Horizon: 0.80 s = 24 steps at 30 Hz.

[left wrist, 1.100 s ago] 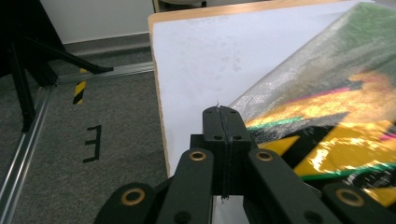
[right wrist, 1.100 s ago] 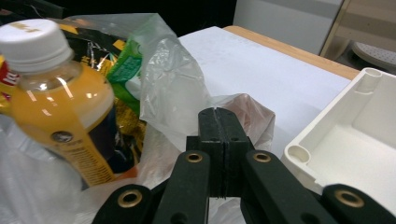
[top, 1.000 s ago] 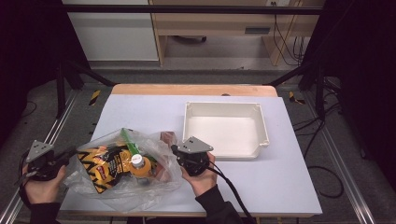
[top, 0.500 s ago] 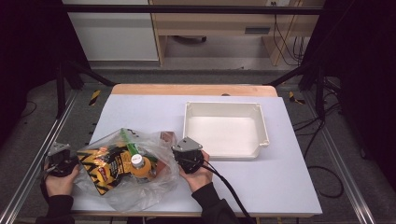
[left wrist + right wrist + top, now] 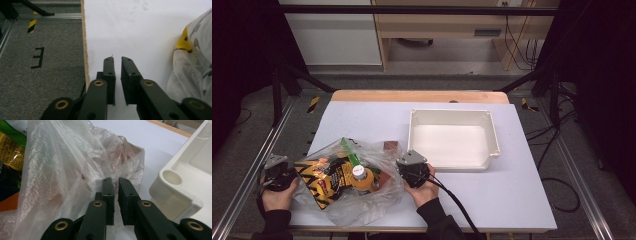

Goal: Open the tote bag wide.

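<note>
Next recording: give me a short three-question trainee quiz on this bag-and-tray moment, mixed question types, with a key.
1. True or false: the white tray has items in it.
2. Which gripper has bag plastic right at its jaw tips? A. left gripper B. right gripper
3. What colour is the cap of the bottle inside the clear plastic bag?

Key: 1. False, it is empty. 2. B; the left gripper's jaws, slightly apart with nothing between them, point along the bare white table beside the bag. 3. White.
</note>
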Each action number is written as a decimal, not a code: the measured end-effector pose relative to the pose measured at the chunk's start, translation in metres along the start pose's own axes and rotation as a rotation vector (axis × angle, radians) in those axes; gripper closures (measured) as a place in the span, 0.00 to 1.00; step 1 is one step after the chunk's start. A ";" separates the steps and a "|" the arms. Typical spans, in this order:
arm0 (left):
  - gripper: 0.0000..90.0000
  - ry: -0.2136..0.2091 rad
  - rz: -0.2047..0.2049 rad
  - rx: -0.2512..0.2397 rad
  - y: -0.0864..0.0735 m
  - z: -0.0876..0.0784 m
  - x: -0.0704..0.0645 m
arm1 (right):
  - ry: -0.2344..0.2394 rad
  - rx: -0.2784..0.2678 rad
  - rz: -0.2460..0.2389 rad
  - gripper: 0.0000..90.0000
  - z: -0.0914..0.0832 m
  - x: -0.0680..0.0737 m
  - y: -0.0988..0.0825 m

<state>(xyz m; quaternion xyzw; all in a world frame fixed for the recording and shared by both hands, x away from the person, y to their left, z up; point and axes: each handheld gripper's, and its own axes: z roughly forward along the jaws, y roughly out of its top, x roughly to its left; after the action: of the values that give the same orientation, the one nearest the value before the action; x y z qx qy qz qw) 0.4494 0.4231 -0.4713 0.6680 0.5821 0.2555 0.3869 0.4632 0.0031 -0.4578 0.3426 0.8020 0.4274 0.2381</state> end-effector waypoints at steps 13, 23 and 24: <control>0.64 -0.010 0.016 -0.208 0.026 -0.064 -0.002 | 0.111 -0.188 0.050 0.63 -0.048 -0.012 0.017; 0.57 -0.040 0.085 -0.307 0.046 -0.100 -0.034 | 0.137 -0.276 0.082 0.57 -0.076 -0.020 0.033; 0.56 -0.044 0.093 -0.309 0.047 -0.101 -0.036 | 0.143 -0.285 0.082 0.57 -0.079 -0.019 0.035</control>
<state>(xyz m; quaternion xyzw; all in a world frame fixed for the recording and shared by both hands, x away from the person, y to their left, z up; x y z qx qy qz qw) 0.3897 0.4086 -0.3714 0.6322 0.4958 0.3447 0.4855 0.4344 -0.0385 -0.3854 0.3065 0.7334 0.5696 0.2092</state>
